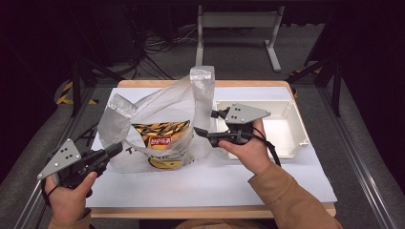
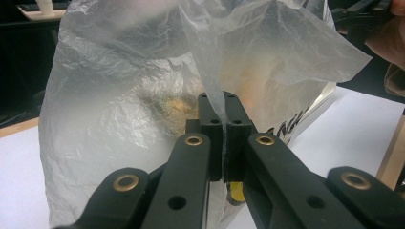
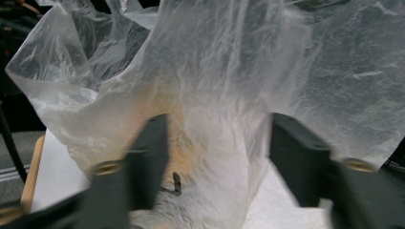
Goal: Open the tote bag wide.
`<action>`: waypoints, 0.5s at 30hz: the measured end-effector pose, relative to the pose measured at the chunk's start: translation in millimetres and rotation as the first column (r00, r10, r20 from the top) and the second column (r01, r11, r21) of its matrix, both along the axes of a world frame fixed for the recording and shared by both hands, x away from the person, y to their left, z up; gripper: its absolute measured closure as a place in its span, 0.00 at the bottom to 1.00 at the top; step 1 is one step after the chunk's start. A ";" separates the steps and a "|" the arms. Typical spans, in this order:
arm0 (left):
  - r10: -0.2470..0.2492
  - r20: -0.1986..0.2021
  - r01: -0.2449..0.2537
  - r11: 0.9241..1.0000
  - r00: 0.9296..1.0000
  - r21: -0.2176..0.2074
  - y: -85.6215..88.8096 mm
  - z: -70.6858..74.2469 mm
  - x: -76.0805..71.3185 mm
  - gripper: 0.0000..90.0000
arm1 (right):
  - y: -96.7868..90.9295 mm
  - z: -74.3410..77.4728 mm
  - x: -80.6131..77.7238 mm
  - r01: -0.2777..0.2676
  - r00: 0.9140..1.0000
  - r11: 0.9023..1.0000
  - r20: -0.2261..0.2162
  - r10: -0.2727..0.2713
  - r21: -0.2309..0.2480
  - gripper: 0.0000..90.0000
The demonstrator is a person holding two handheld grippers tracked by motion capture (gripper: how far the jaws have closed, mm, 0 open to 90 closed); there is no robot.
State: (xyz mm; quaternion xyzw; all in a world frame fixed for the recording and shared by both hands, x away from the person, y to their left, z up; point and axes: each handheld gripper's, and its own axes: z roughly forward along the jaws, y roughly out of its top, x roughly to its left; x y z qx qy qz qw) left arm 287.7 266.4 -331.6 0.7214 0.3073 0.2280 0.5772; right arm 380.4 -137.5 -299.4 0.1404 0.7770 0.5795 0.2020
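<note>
Bag: we saw a thin, see-through plastic bag (image 1: pixel 157 119) standing on the white tabletop (image 1: pixel 215 183), left of centre, with its handles rising above it.
Inside the bag: a yellow and black snack packet (image 1: pixel 162 143) showed through the film, resting low in the bag.
Left hand-held gripper (image 1: pixel 113 150): we found it at the bag's lower left edge, its jaws fully together; in the left gripper view a fold of the bag's film (image 2: pixel 220 109) ran straight down between the two pads, so it had the bag pinched.
Right hand-held gripper (image 1: pixel 203 125): we saw it at the bag's right side, just below the tall handle (image 1: pixel 202 83). Its jaws stood partly apart, about halfway. In the right gripper view the bag's film (image 3: pixel 215 143) bulged between them, but the picture was blurred and we could not tell whether the pads pressed on it.
Bin: a white, open plastic bin (image 1: pixel 296 126) sat on the tabletop to the right of the bag, just behind the right hand (image 1: pixel 248 150).
Left hand (image 1: pixel 71 198): it gripped its tool near the tabletop's front left corner.
</note>
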 end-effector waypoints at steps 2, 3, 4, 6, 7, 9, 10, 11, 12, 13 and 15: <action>0.001 0.001 -0.001 1.000 1.000 0.000 0.2 0.0 0.1 0.99 | -0.4 0.5 -0.6 -0.003 1.000 1.000 0.010 0.003 -0.011 0.66; 0.002 0.003 -0.002 1.000 1.000 -0.003 0.4 0.0 0.2 0.99 | -0.8 1.0 -1.1 -0.005 1.000 1.000 0.015 0.006 -0.017 0.81; 0.004 0.004 -0.004 1.000 1.000 -0.004 0.8 -0.1 0.3 0.99 | -1.6 1.5 -1.4 -0.013 1.000 1.000 0.018 0.013 -0.017 0.91; 0.007 0.003 -0.007 1.000 1.000 -0.005 1.8 0.0 0.6 0.99 | -3.3 2.4 -1.8 -0.022 0.999 1.000 0.023 0.022 -0.018 1.00; 0.008 0.003 -0.008 1.000 1.000 -0.008 2.3 -0.2 1.0 0.99 | -3.8 2.6 -2.1 -0.020 1.000 1.000 0.022 0.020 -0.020 1.00; 0.011 0.006 -0.011 1.000 1.000 -0.008 2.9 -0.3 1.7 0.99 | -4.2 2.4 -2.9 -0.019 1.000 1.000 0.021 0.019 -0.016 1.00; 0.012 0.006 -0.012 1.000 1.000 -0.008 3.1 -0.3 2.2 0.99 | -4.4 2.4 -3.7 -0.018 1.000 1.000 0.020 0.018 -0.012 1.00; 0.015 0.007 -0.015 1.000 1.000 -0.009 3.3 -0.2 3.1 0.99 | -4.5 2.4 -4.3 -0.022 1.000 1.000 0.020 0.023 -0.009 1.00; 0.015 0.004 -0.015 1.000 1.000 -0.007 3.6 -0.1 3.8 0.99 | -4.2 2.3 -5.3 -0.022 1.000 1.000 0.020 0.022 -0.003 1.00; 0.016 0.006 -0.016 1.000 1.000 -0.005 3.8 -0.1 4.7 0.99 | -4.2 2.3 -5.9 -0.021 1.000 1.000 0.020 0.021 -0.002 1.00; 0.021 0.006 -0.021 1.000 1.000 -0.001 3.7 -0.9 6.8 0.99 | -4.0 1.9 -6.2 -0.022 1.000 1.000 0.023 0.022 -0.004 1.00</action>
